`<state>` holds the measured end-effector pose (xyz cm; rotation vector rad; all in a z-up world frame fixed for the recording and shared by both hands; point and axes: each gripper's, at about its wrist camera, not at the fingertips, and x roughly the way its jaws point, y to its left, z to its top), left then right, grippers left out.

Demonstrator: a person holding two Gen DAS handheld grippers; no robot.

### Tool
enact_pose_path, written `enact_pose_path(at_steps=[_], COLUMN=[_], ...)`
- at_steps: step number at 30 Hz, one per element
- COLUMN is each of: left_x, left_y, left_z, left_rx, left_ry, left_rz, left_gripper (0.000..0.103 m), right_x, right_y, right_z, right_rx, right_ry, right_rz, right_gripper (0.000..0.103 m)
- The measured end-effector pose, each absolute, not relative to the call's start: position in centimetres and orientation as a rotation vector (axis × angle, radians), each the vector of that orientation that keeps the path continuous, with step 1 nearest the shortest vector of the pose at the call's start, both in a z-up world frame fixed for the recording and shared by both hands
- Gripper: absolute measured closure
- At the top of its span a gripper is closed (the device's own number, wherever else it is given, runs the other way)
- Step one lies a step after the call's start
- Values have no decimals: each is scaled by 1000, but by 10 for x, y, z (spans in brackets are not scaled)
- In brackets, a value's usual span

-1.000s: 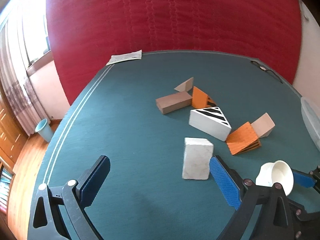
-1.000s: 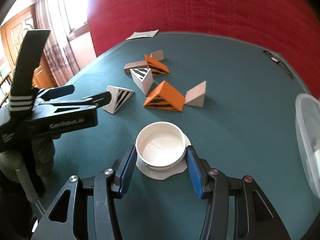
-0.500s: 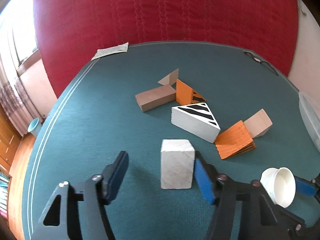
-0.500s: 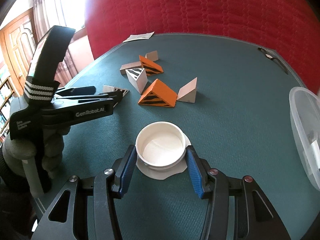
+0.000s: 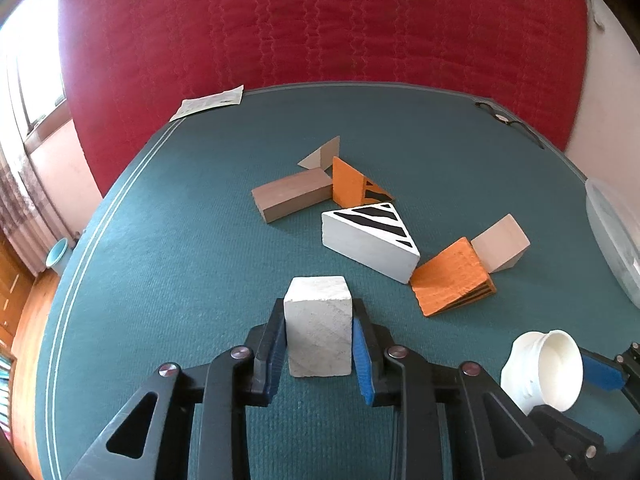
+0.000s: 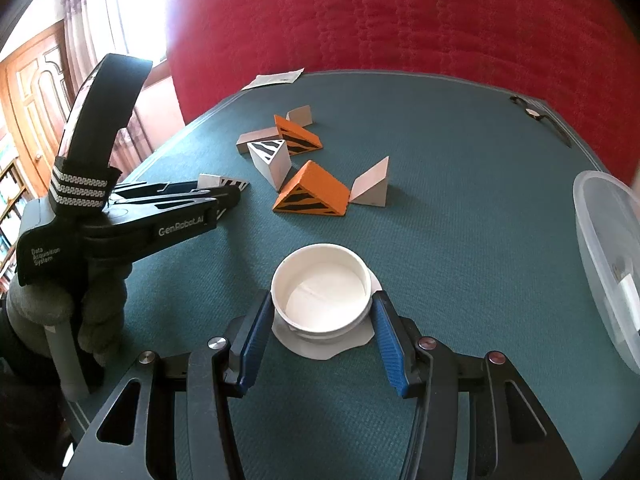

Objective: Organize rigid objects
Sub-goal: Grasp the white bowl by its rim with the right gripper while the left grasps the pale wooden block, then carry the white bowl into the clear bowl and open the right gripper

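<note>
Lower centre: left gripper (image 5: pixel 319 338) pinching a white striped wedge block (image 5: pixel 319 336); right gripper (image 6: pixel 320 324) clamping a round white plastic cup (image 6: pixel 320 295).

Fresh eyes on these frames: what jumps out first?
The left gripper closed on a white block standing on the green table. The right gripper holds a white cup near the front edge. Behind them, orange and zebra-striped wedges lie scattered mid-table.
</note>
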<state>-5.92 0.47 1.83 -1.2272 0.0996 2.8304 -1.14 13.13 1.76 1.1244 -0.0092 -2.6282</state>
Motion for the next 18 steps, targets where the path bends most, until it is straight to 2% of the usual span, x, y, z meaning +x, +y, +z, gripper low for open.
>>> enact_pose_path(at_steps=[18], left_x=[-44], left_y=[21], left_z=[19], left_rx=[-1213], left_ry=[121], left_rz=[2830], left_gripper=[72], right_x=[-6], right_y=[180], right_z=[46], right_rx=[1048], right_ry=[-132], right_rz=[-2750], right_gripper=[52])
